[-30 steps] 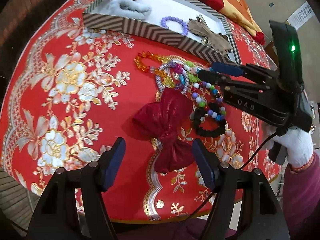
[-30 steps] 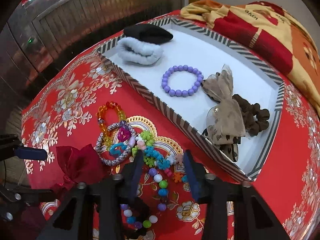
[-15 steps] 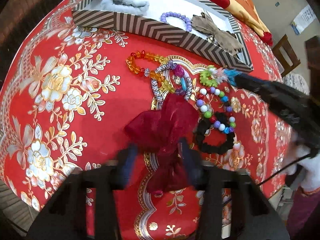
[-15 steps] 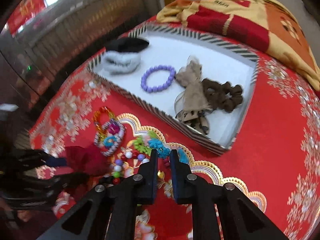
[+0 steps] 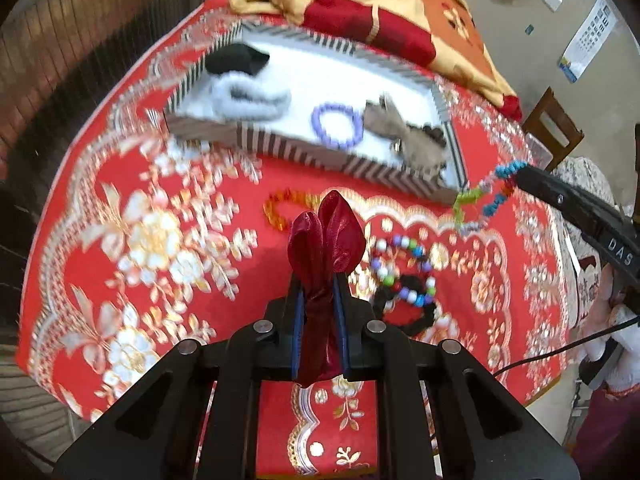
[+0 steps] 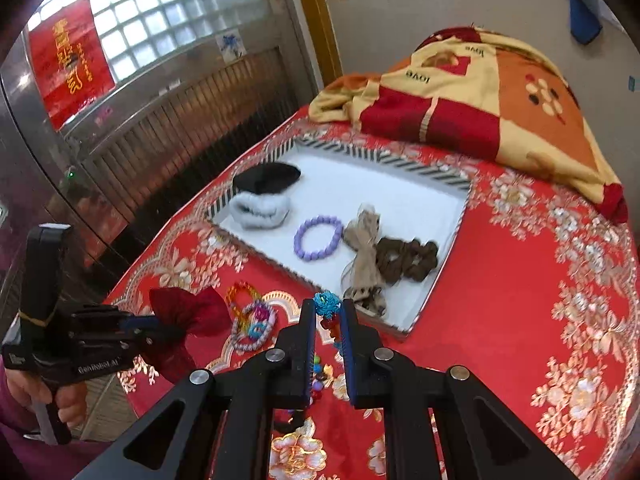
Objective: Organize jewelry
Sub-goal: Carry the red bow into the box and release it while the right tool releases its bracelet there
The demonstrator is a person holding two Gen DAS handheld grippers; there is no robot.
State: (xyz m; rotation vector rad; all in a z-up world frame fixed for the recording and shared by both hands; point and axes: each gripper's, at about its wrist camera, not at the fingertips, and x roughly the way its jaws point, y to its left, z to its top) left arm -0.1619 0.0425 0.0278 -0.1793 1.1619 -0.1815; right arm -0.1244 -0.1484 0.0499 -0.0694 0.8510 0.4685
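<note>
Two black grippers work above a desk draped in red cloth with gold and white flowers. Behind lies a patchwork blanket printed "love". A striped-rim tray with a white floor holds scrunchies, a purple bead bracelet and a tan bow. The left gripper, its jaws just closing, clamps a dark red satin bow held clear of the cloth. The right gripper, lettered "DAS", pinches a colourful beaded string that dangles beside the tray's near corner. More bead bracelets lie on the cloth.
</note>
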